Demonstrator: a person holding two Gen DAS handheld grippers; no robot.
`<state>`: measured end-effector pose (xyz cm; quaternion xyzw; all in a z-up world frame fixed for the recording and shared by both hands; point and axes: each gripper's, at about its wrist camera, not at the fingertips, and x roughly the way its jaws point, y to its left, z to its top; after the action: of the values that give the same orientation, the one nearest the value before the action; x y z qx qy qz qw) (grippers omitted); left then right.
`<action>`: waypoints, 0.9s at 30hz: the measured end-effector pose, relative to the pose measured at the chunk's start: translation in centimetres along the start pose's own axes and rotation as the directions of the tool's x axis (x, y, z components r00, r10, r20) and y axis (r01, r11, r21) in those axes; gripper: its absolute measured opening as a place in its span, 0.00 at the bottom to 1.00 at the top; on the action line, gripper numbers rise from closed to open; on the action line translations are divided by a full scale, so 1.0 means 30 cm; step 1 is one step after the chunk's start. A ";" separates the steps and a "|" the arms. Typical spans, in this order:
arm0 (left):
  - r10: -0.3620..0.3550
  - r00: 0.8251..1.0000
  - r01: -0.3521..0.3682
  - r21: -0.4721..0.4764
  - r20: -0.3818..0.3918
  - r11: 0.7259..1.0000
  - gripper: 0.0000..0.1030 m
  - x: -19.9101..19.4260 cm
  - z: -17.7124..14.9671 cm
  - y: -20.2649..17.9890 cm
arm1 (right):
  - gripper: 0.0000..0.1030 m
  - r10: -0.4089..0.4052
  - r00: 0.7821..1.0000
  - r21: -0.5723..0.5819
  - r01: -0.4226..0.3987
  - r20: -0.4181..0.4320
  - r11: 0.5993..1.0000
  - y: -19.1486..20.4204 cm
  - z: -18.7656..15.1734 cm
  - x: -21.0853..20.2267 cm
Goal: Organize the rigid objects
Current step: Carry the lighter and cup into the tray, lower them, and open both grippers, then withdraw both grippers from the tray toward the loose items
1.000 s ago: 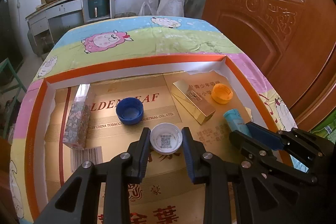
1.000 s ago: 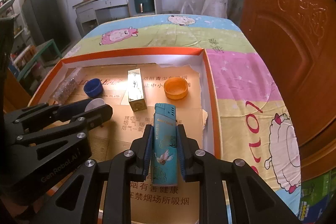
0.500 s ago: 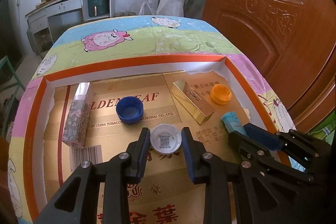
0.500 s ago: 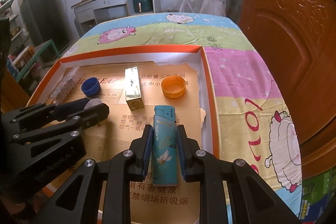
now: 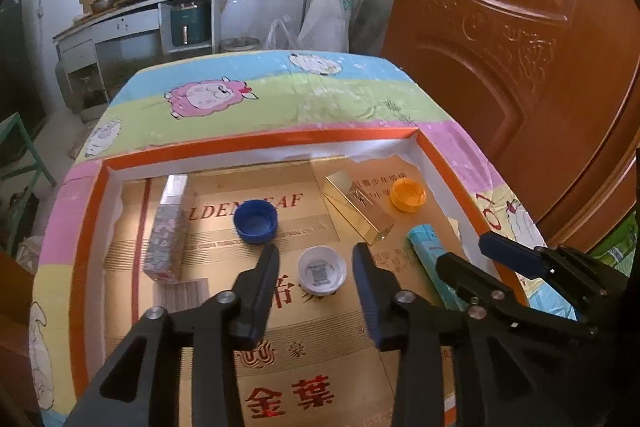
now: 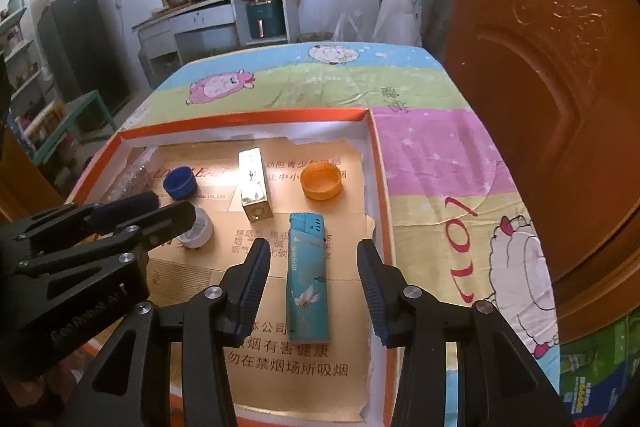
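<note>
A shallow orange-rimmed tray (image 5: 256, 143) lined with gold cardboard holds all the objects. My left gripper (image 5: 316, 259) has its jaws opening around a white bottle cap (image 5: 322, 270), which rests on the cardboard with gaps to both pads. My right gripper (image 6: 312, 257) is also opening, and a teal lighter (image 6: 307, 277) lies flat between its fingers, touched by neither. In the left wrist view the right gripper (image 5: 464, 251) shows at the lower right beside the lighter (image 5: 430, 247).
A blue cap (image 5: 255, 220), a gold rectangular box (image 5: 358, 206), an orange cap (image 5: 408, 194) and a patterned stick-shaped box (image 5: 168, 231) lie further back in the tray. The tray sits on a cartoon-sheep tablecloth (image 6: 440, 163). A wooden door (image 5: 520, 27) stands at the right.
Both grippers have opened. The left one let go of the white cap and the right one let go of the teal lighter. Neither hand has shifted.
</note>
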<state>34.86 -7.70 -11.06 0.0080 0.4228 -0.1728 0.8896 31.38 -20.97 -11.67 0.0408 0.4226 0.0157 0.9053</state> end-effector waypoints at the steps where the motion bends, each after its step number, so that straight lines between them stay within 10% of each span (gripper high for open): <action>1: 0.004 1.000 -0.004 0.001 0.005 1.000 0.40 -0.008 0.000 0.001 | 0.45 0.000 1.000 0.000 0.000 0.005 1.000 0.000 0.000 -0.011; 27: 0.071 0.993 -0.064 -0.074 0.097 0.995 0.40 -0.333 -0.128 0.107 | 0.45 0.008 0.998 -0.010 -0.007 0.055 1.000 0.066 -0.107 -0.282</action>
<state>27.17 -1.07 -6.41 -0.0179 0.3834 -0.1276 0.9145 23.49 -19.35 -7.10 0.0384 0.3972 0.0201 0.9167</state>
